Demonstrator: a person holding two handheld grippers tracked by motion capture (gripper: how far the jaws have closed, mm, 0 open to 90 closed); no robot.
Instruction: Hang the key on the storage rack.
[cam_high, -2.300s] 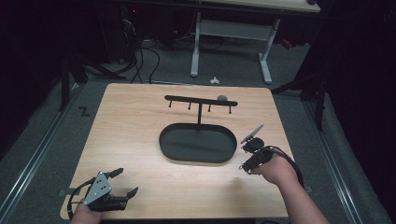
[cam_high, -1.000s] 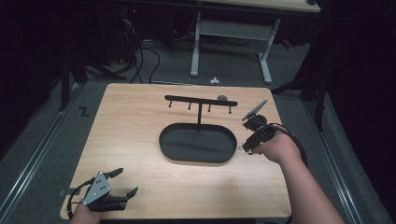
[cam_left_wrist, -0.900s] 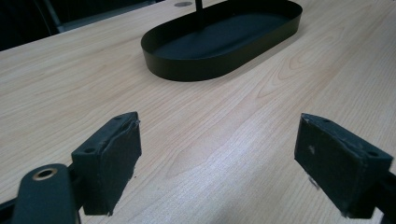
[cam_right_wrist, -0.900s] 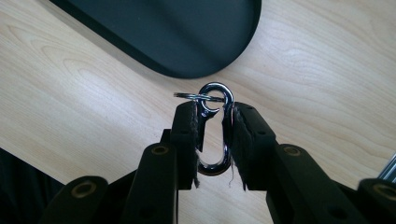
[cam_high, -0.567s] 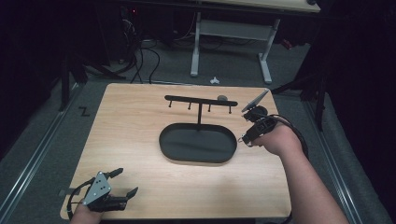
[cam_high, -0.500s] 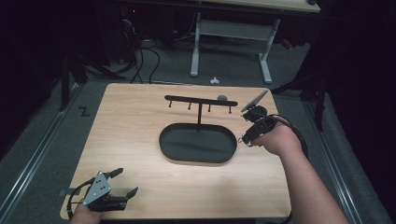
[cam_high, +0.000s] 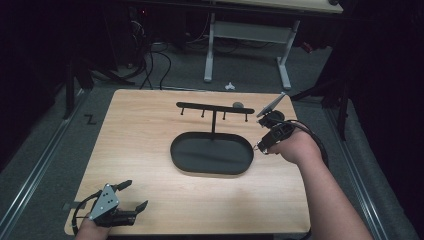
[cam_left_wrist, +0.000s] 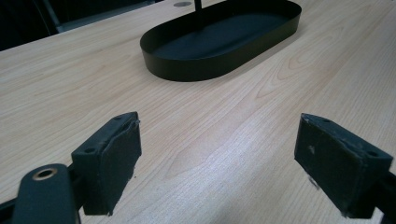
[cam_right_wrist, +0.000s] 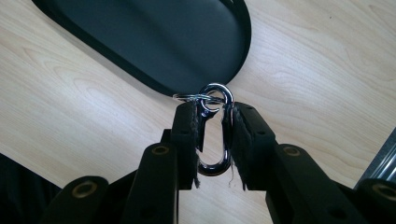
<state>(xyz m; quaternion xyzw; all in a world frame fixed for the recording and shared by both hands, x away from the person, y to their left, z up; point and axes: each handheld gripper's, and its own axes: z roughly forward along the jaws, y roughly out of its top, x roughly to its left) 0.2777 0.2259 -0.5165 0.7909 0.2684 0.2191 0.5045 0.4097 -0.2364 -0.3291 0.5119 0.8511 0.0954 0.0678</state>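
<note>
High view: one wooden bench (cam_high: 150, 150), one black oval tray (cam_high: 212, 153) with one T-shaped hook rack (cam_high: 215, 108) rising at its far edge, four small pegs hanging under the bar. Right claw (cam_high: 261, 146) hovering just beside the tray's right end, near the bar's right tip. Left claw (cam_high: 134, 195) parked at the near left corner, well apart from everything.

Left gripper view: jaws spread wide, released, nothing between them; tray rim (cam_left_wrist: 205, 70) ahead.

Right gripper view: clenched on one silver carabiner clip (cam_right_wrist: 215, 135), one key ring (cam_right_wrist: 196, 97) threaded at its top, held above the bench by the tray's edge. Probably bound for a peg: best to keep the loop end leading, approach the peg level, release only once hooked.
</note>
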